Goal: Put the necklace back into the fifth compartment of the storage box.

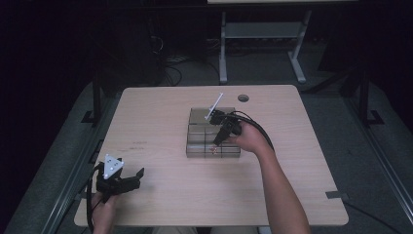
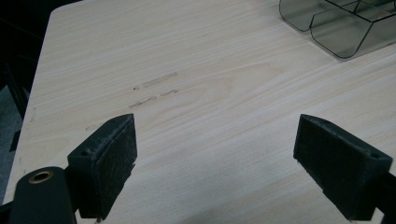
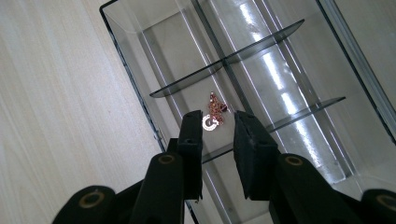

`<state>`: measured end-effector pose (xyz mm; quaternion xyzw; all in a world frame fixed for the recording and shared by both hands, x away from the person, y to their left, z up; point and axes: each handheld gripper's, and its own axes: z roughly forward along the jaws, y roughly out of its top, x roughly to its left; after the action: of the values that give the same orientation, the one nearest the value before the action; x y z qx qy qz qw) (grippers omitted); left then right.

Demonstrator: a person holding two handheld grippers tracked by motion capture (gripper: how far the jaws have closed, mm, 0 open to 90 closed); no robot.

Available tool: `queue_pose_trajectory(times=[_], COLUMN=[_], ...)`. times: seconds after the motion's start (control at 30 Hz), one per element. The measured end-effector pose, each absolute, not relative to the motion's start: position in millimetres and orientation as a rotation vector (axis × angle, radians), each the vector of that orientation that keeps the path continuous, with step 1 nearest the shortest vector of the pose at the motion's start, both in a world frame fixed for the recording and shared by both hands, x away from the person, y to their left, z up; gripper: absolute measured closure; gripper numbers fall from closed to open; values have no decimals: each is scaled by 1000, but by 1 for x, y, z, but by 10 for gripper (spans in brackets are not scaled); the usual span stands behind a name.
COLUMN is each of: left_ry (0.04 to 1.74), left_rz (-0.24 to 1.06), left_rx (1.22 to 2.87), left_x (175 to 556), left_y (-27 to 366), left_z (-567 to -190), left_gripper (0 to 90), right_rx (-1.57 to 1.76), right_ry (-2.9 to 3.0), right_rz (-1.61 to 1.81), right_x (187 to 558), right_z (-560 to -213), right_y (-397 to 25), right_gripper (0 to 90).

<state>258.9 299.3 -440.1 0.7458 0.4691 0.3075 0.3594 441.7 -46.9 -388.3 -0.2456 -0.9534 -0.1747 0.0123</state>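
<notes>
While the left tongs (image 1: 130, 179) sit parked at the near left corner of the surface (image 1: 160, 122), jaws spread wide and holding nothing, they look to be just staying clear; the left gripper view has bare wood between the jaws and a corner of the smoky organizer tray (image 2: 345, 28) far off at top right. Right tongs (image 3: 217, 125) do the work: the person's right hand (image 1: 251, 139) reaches in from the near right edge and angles them down into the tray's near row. Jaws are partly closed, a narrow gap left, straddling a small charm (image 3: 214, 114) of reddish beads with a white ring. Ring sits right between the tips, but contact isn't clear, so likely not gripped yet; judging by the pose this is the closing approach for a pick. Charm lies on the floor of one compartment in the tray (image 3: 140, 79), near the tray's outer wall, beside a curved divider (image 3: 196, 77). Tray is transparent grey plastic, split by long walls and curved cross-dividers; the other compartments in the right gripper view look empty. In the high view the tray (image 1: 199, 117) sits mid-surface, and its far rows are too dim to check. Beyond it, a round hole (image 1: 243, 98) in the surface near the far edge.
</notes>
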Motion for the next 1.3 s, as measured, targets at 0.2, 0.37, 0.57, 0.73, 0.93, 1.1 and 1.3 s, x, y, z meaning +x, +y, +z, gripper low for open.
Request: queue_pose_trajectory(times=[0.2,0.37,0.57,0.73,0.93,1.1,1.3], left_ry=[1211,1212,1212,1216,1221,1220,1221], left_rz=[792,795,792,797,798,799,800], left_rx=[1926,1918,1921,1914,1914,1914,1912], left_x=[259,258,258,257,257,258,257], left_y=[299,299,299,300,300,300,299], left_z=[-441,-440,-440,-440,-440,-441,-441], left_gripper=[130,130,130,130,130,130,130], right_rx=[-785,-802,-806,-796,-794,-787,-789], right_ry=[-2976,-2968,-2962,-2967,-2965,-2968,-2973], right_rz=[-537,-560,-571,-572,-584,-605,-614], right_x=[442,442,440,438,435,433,428], right_z=[-388,-388,-388,-386,-384,-381,-376], right_y=[-51,-54,-54,-53,-56,-61,-65], right_gripper=[680,656,630,603,580,537,515])
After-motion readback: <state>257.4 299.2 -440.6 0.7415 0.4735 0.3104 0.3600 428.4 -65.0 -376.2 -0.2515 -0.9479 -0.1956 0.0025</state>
